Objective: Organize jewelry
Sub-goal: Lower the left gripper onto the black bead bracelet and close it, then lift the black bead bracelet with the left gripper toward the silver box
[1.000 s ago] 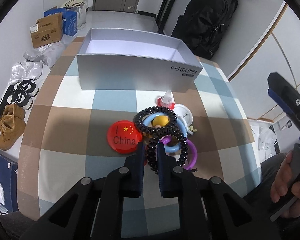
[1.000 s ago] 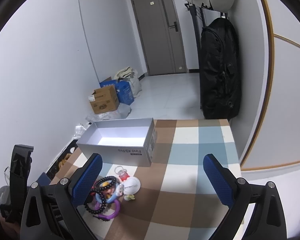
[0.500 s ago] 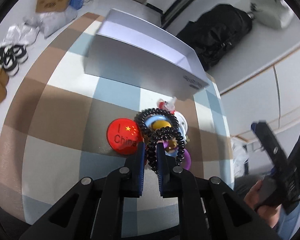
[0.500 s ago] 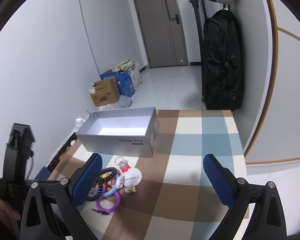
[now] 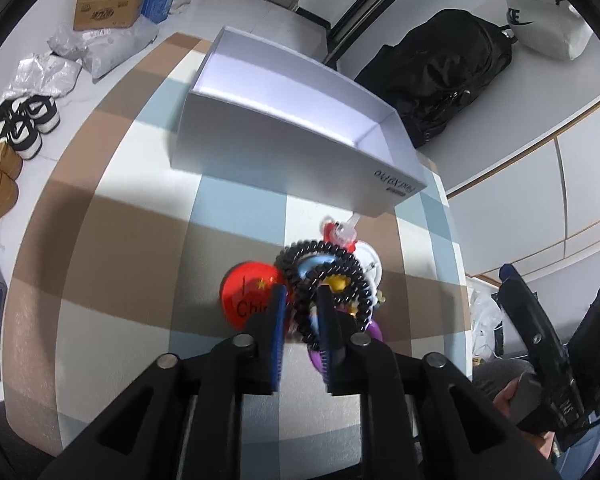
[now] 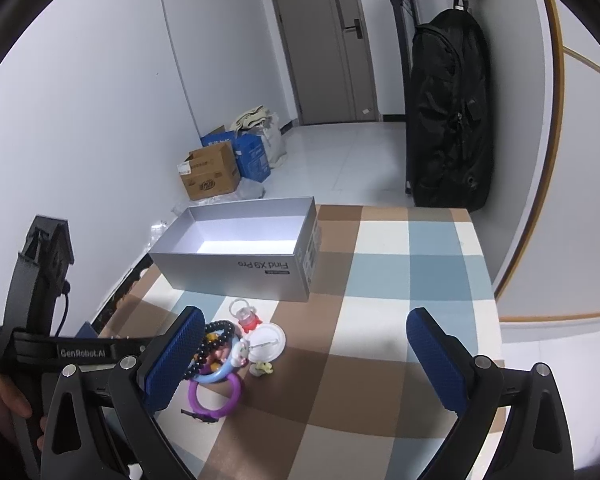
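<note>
My left gripper point(image 5: 301, 312) is shut on a black beaded bracelet point(image 5: 328, 276), lifted slightly above a pile of trinkets on the checkered table. The pile holds a red "I China" badge point(image 5: 246, 294), a purple ring point(image 6: 214, 394), a blue ring point(image 6: 220, 374), a white round badge point(image 6: 266, 346) and a small red charm point(image 6: 246, 314). An open grey box point(image 5: 296, 128) stands behind the pile; it also shows in the right wrist view point(image 6: 240, 250). My right gripper point(image 6: 304, 360) is open and empty, above the table right of the pile.
The table's right edge point(image 6: 496, 336) is close to the wall. A black backpack point(image 6: 448, 112) hangs beyond the table. Cardboard boxes point(image 6: 210, 172) and shoes point(image 5: 24, 120) lie on the floor to the left.
My left gripper has lifted the black bracelet off the pile and moved slightly toward the box. The right gripper has moved a little nearer the table and stays open.
</note>
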Tool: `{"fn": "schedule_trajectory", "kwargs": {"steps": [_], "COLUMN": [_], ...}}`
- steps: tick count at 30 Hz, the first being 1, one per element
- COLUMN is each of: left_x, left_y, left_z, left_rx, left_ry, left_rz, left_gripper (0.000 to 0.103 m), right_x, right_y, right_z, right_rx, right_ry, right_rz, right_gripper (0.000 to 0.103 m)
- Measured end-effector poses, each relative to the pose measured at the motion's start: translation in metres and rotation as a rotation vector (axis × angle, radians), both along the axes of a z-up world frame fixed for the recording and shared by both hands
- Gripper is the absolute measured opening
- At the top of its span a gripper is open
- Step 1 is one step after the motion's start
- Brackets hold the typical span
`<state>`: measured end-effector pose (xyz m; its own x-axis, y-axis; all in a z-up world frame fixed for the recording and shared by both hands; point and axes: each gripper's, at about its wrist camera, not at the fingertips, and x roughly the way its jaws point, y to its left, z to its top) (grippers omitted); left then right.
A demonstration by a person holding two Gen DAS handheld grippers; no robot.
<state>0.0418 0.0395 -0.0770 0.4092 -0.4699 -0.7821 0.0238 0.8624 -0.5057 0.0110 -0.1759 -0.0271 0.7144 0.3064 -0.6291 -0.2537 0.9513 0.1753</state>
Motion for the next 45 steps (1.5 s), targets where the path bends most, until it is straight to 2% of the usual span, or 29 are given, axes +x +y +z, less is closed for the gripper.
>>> {"fn": "schedule_trajectory", "kwargs": {"steps": [1,2,8,9,10,12,15,21,26,31,34,37,39,43,45], "left_x": [0.001,0.001,0.005,0.005,0.004,0.004,0.002,0.002,0.005,0.003,-0.001,-0.003,-0.004,-0.005,-0.005], "left_y": [-0.002,-0.006,-0.012,-0.012,-0.012,-0.014,-0.015,-0.008,0.014,0.025,0.031,0.037,0.039,0.042,0.043], "left_z": [0.001,0.002,0.000,0.000,0.001,0.004,0.008,0.017,0.022,0.035,0.040,0.045,0.048,0.051,0.051], "left_rx": [0.008,0.021,0.068,0.068,0.081,0.114,0.122,0.069,-0.054,-0.121,-0.137,-0.142,-0.137,-0.126,-0.129], "left_ry": [-0.011,-0.024,-0.037,-0.038,-0.047,-0.064,-0.086,-0.110,-0.105,-0.155,-0.179,-0.199,-0.214,-0.235,-0.239], "left_rz": [-0.005,-0.022,-0.041,-0.045,-0.046,-0.062,-0.068,-0.044,0.040,0.105,0.127,0.137,0.137,0.125,0.119], "left_gripper": [0.026,0.030,0.031,0.028,0.018,0.008,0.005,0.005,0.005,0.005,0.005,0.005,0.005,0.005,0.005], "right_x": [0.000,0.000,-0.001,0.000,0.000,0.000,0.000,-0.001,-0.002,-0.005,-0.010,-0.014,-0.015,-0.011,-0.008], "right_y": [0.000,0.001,0.003,0.003,0.004,0.004,0.005,0.009,0.011,0.022,0.038,0.059,0.071,0.091,0.096], "right_z": [0.000,-0.001,-0.003,-0.003,-0.003,-0.003,-0.003,-0.005,-0.007,-0.012,-0.016,-0.023,-0.030,-0.041,-0.046], "right_rx": [-0.001,-0.003,-0.005,-0.007,-0.009,-0.010,-0.006,-0.015,0.003,0.093,0.117,0.088,0.070,0.026,0.019], "right_ry": [0.001,0.002,0.008,0.009,0.009,0.008,0.011,0.008,0.029,0.097,0.127,0.155,0.180,0.220,0.249], "right_rz": [0.001,0.003,0.010,0.012,0.013,0.013,0.012,0.025,0.047,0.156,0.235,0.303,0.341,0.364,0.369], "right_gripper": [0.102,0.102,0.102,0.102,0.102,0.102,0.102,0.102,0.102,0.101,0.096,0.085,0.073,0.062,0.049]}}
